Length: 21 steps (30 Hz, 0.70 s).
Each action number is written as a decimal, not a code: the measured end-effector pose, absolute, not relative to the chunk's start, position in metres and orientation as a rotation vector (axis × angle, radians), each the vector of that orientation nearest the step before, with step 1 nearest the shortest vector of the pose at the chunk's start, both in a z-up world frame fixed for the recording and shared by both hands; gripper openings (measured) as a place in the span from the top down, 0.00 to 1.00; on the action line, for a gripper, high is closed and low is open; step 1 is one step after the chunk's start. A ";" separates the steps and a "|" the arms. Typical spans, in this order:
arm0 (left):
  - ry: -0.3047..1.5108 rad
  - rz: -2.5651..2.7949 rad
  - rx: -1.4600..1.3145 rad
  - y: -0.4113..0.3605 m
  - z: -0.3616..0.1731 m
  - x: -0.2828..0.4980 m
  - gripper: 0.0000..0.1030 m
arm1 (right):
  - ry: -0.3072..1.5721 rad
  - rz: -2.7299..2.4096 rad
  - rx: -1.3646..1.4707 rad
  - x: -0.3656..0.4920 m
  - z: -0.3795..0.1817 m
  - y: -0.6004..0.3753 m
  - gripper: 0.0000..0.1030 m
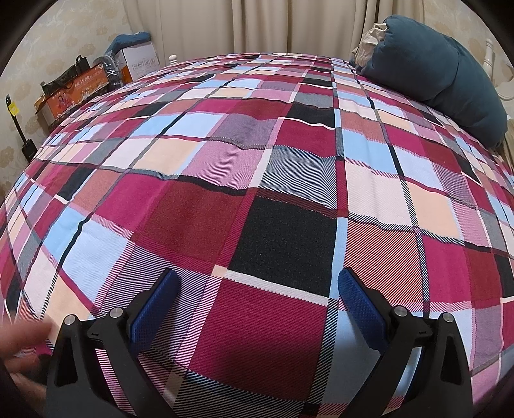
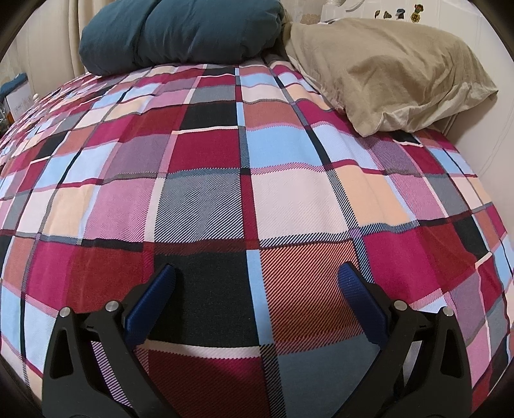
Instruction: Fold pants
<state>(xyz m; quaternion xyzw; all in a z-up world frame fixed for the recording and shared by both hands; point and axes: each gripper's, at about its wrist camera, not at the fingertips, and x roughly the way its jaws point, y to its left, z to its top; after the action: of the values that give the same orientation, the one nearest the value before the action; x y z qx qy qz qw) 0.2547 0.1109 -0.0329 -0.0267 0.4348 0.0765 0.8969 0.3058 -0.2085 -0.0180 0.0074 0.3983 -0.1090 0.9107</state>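
The left gripper [image 1: 257, 283] is held low over a plaid bedspread [image 1: 244, 154], its blue-padded fingers [image 1: 359, 305] spread wide apart with nothing between them. The right gripper [image 2: 256, 278] is held the same way over the same cover, fingers [image 2: 154, 299] likewise wide apart and empty. No pants can be made out in either view, so where they lie cannot be told. In the left wrist view a broad, nearly flat stretch of plaid is seen from the fingertips up to the middle of the frame, marked only by shallow creases. The far edge of the bed is met by pale curtains [image 1: 257, 22] at the top of the frame. At the upper right a dark teal cushion [image 1: 433, 70] is set on the cover, and at the upper left the bed's side edge is bordered by stacked boxes [image 1: 83, 86]. A blurred hand [image 1: 22, 347] is seen at the lower left corner, just beside the gripper body. In the right wrist view the teal cushion is placed along the top left, and a tan pillow [image 2: 385, 70] is laid at the upper right, touching the plaid; the right edge is closed off by a light wall [image 2: 488, 135].
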 end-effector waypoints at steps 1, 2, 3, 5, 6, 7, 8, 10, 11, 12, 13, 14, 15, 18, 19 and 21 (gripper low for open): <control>0.900 0.159 -0.055 0.111 -0.033 0.255 0.04 | 0.825 -0.220 0.024 0.306 -0.018 -0.210 0.02; 0.900 0.158 -0.057 0.111 -0.033 0.255 0.04 | 0.824 -0.215 0.032 0.307 -0.018 -0.211 0.02; 0.900 0.157 -0.059 0.111 -0.034 0.255 0.04 | 0.824 -0.213 0.035 0.307 -0.018 -0.212 0.02; 0.899 0.155 -0.063 0.111 -0.033 0.255 0.04 | 0.824 -0.215 0.031 0.307 -0.018 -0.212 0.02; 0.899 0.155 -0.064 0.112 -0.033 0.254 0.04 | 0.825 -0.217 0.029 0.307 -0.018 -0.212 0.02; 0.900 0.156 -0.062 0.112 -0.033 0.254 0.04 | 0.831 -0.218 0.028 0.308 -0.018 -0.212 0.02; 0.899 0.157 -0.061 0.112 -0.033 0.254 0.04 | 0.831 -0.217 0.029 0.308 -0.018 -0.213 0.02; 0.899 0.157 -0.061 0.113 -0.033 0.253 0.04 | 0.830 -0.218 0.028 0.308 -0.018 -0.213 0.02; 0.899 0.157 -0.061 0.112 -0.033 0.254 0.04 | 0.834 -0.219 0.027 0.309 -0.018 -0.212 0.02; 0.899 0.157 -0.061 0.112 -0.033 0.254 0.04 | 0.837 -0.222 0.019 0.310 -0.018 -0.212 0.02; 0.899 0.157 -0.062 0.112 -0.033 0.254 0.04 | 0.839 -0.225 0.015 0.310 -0.017 -0.211 0.02; 0.899 0.157 -0.062 0.112 -0.033 0.254 0.04 | 0.843 -0.225 0.014 0.311 -0.017 -0.211 0.02; 0.899 0.157 -0.061 0.112 -0.033 0.254 0.04 | 0.850 -0.220 0.020 0.313 -0.016 -0.212 0.02; 0.897 0.163 -0.052 0.112 -0.033 0.253 0.04 | 0.854 -0.209 0.043 0.317 -0.015 -0.215 0.02; 0.897 0.164 -0.049 0.112 -0.033 0.253 0.04 | 0.854 -0.209 0.047 0.318 -0.014 -0.215 0.02; 0.907 0.167 -0.050 0.113 -0.033 0.255 0.04 | 0.845 -0.212 0.054 0.322 -0.011 -0.216 0.02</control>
<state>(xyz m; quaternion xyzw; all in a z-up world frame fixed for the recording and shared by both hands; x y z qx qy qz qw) 0.2554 0.1134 -0.0332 -0.0240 0.4375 0.0803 0.8953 0.3225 -0.2156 -0.0112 0.0262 0.4092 -0.1025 0.9063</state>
